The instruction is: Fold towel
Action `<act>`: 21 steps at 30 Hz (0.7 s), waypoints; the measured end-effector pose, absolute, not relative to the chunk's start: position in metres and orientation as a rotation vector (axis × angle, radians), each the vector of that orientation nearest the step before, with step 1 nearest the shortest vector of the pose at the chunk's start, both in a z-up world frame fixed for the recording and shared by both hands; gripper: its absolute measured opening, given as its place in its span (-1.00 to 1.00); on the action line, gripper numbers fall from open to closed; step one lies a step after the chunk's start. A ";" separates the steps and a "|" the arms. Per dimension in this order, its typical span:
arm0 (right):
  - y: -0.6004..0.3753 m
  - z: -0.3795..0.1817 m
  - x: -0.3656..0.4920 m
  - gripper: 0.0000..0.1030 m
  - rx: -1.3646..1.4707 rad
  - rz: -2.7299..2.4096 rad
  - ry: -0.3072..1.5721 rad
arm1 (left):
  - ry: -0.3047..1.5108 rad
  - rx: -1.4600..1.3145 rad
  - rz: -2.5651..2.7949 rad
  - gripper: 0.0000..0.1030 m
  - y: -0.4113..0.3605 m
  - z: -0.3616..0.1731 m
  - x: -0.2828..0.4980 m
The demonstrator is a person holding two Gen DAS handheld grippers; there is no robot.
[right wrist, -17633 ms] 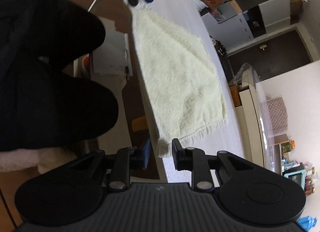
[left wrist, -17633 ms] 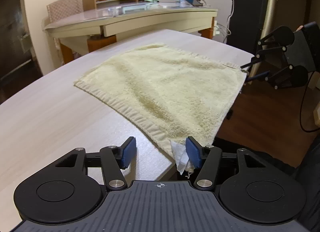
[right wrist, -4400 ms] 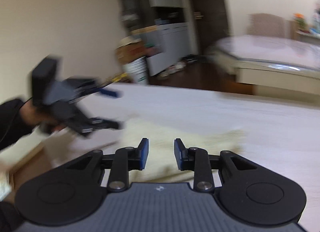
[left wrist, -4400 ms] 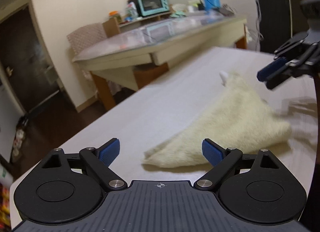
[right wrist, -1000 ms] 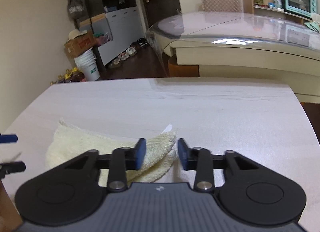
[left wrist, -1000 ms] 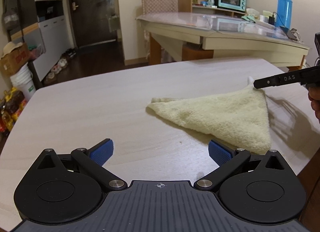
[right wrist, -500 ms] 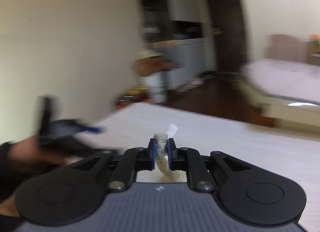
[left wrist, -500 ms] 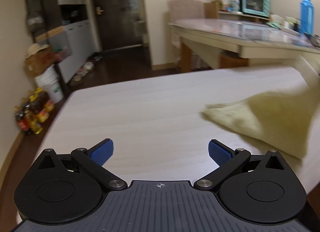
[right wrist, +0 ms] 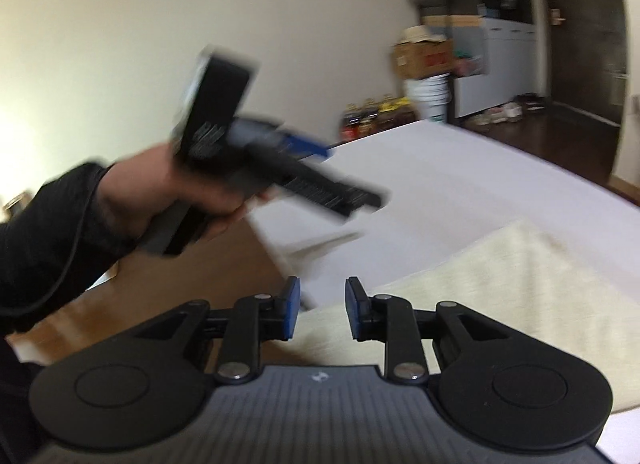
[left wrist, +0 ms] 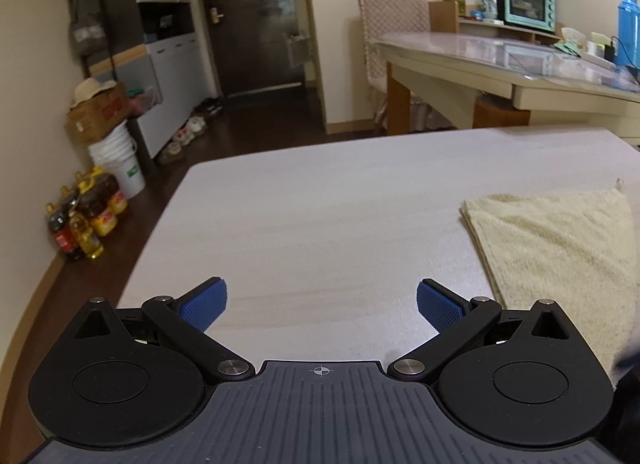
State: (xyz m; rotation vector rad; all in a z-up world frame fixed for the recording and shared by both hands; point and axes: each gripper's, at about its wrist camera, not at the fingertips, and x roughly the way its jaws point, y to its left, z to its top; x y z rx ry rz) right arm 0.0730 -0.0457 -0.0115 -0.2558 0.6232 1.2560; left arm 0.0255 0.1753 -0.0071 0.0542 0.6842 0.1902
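Towel (left wrist: 560, 240) lies folded, layered edges at its left side, flat on table (left wrist: 320, 204). Left gripper (left wrist: 322, 304) spread wide, empty. Right gripper (right wrist: 322, 308) parted, empty. Fold looks done.

The towel (left wrist: 560, 248) runs out past the right edge of the left wrist view, to the right of the left hand-held gripper (left wrist: 322, 304), so its far side is cut off. In the right wrist view its near part is hidden under the right hand-held gripper (right wrist: 322, 306). Up and left of that gripper, the hand (right wrist: 188, 192) and the other gripper it grips are smeared by blur; how its jaws stand cannot be read there. The sleeve (right wrist: 52, 240) is cut by the left edge.
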 end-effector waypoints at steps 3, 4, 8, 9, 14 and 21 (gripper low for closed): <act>-0.042 -0.007 0.108 -0.25 -0.302 1.164 0.596 | 0.682 0.031 0.171 1.00 0.172 -0.015 0.041; -0.037 -0.009 0.119 -0.21 -0.315 1.148 0.606 | 0.679 0.023 0.164 1.00 0.172 -0.016 0.042; -0.015 -0.028 0.175 -0.04 -0.334 1.124 0.685 | 0.674 0.011 0.148 1.00 0.172 -0.017 0.045; -0.008 -0.034 0.186 -0.04 -0.350 1.121 0.705 | 0.674 0.009 0.145 1.00 0.172 -0.018 0.046; 0.018 -0.047 0.207 -0.04 -0.420 1.098 0.739 | 0.671 -0.002 0.130 1.00 0.172 -0.019 0.049; 0.024 -0.051 0.203 -0.94 -0.423 1.095 0.705 | 0.667 -0.017 0.110 1.00 0.171 -0.021 0.054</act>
